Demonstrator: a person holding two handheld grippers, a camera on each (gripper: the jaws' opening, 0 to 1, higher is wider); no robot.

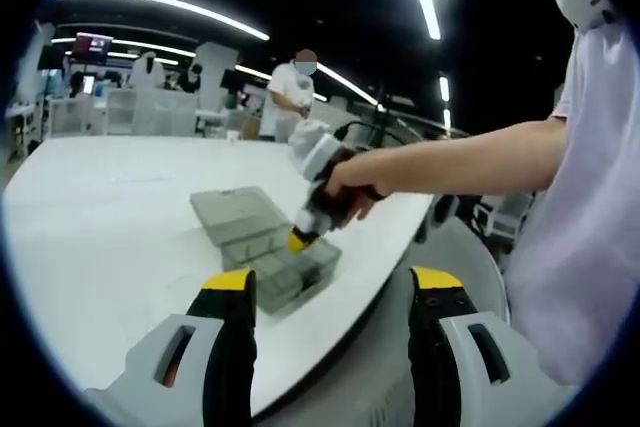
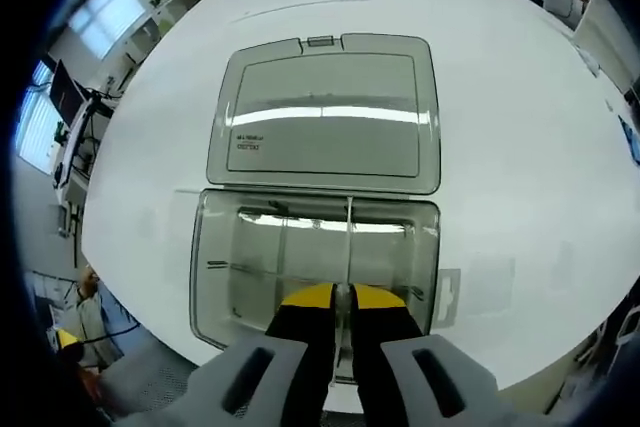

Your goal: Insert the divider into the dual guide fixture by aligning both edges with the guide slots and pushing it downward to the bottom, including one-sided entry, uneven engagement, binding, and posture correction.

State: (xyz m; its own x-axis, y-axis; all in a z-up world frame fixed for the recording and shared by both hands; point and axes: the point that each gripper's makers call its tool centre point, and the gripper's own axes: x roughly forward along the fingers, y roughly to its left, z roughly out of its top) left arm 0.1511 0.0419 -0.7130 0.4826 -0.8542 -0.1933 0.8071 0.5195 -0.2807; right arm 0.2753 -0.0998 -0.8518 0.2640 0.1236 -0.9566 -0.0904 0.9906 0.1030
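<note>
Right gripper view has the open clear box just ahead of the right claw, near the tabletop edge, its flat lid lying beyond; bare surface surrounds it. Its jaws are pinched narrow on the thin divider standing in the box. Left gripper view: the left claw gapes wide, holding nothing, off the tabletop's edge.

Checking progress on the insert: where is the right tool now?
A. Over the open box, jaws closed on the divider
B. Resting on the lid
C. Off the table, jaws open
A: the right tool is nearly shut on the thin divider above the box.
</note>
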